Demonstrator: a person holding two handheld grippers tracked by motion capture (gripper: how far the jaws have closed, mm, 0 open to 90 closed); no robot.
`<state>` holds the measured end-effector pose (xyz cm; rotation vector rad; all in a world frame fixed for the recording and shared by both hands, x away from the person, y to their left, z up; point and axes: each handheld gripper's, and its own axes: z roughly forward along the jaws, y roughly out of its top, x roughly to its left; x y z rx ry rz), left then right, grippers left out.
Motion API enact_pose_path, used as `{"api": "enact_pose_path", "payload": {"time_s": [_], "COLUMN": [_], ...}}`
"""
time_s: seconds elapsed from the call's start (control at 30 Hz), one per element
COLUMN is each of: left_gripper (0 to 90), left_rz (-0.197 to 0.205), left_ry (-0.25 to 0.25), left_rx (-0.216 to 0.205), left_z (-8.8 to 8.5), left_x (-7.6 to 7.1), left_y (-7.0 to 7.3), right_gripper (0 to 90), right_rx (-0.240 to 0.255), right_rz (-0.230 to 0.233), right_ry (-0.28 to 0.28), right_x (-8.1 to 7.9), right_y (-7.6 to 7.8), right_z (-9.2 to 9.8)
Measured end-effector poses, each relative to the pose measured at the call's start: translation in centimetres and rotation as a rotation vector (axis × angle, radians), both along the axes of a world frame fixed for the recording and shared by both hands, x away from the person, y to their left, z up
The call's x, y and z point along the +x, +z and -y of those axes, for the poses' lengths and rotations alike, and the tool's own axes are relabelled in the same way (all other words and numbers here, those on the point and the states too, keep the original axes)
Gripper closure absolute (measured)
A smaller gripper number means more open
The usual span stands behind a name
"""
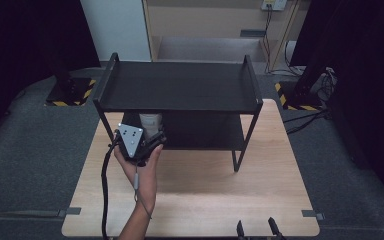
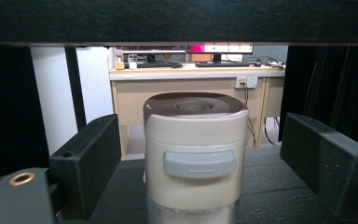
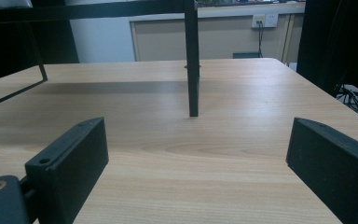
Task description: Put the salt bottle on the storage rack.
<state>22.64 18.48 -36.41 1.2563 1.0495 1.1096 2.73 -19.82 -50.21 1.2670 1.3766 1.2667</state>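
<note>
A cream tumbler [image 2: 195, 154] with a brown lid and a grey tab stands upright on the lower board [image 2: 261, 186] of a black two-tier rack [image 1: 180, 85]. From above, the tumbler [image 1: 150, 121] peeks out under the top board at the rack's left front. My left gripper [image 1: 154, 138], held by a hand, reaches in around it. Its fingers [image 2: 88, 163] stand open, with a gap between each pad and the tumbler. My right gripper [image 1: 256, 229] rests at the table's near edge, open, with bare wood between its fingers [image 3: 70, 158].
The rack stands at the back of a wooden table [image 1: 205, 195]; its front right leg [image 3: 193, 70] rises ahead of the right gripper. The top board hangs low over the tumbler. Beyond the table lie grey floor, a desk with monitors [image 2: 214, 49] and dark stands.
</note>
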Motion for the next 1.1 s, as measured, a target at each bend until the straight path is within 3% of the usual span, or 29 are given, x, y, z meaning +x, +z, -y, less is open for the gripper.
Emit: {"api": "enact_pose_path", "payload": {"time_s": [0.23, 0.67, 0.83, 1.1], "left_gripper": [10.1, 9.6, 9.5, 9.2], "left_rz": [-0.003, 0.03, 0.018, -0.032], "left_ry": [-0.006, -0.031, -0.048, -0.085], "left_rx": [-0.021, -0.064, -0.069, -0.07], "left_z": [-0.4, -1.1, -1.5, -2.5], "left_x": [-1.3, -4.9, -6.0, -7.8], "left_y": [-0.4, -1.5, -2.2, -4.3], "right_gripper": [5.4, 5.3, 5.2, 5.1], "right_rx": [-0.003, 0.0, 0.001, 0.001], "right_rz": [0.004, 0.007, 0.008, 0.017], "right_ry": [0.004, 0.013, 0.016, 0.024], "right_x": [0.0, 0.0, -0.1, -0.1], "right_y": [0.0, 0.0, 0.0, 0.0], "right_z": [-0.1, -0.4, -0.4, -0.6]}}
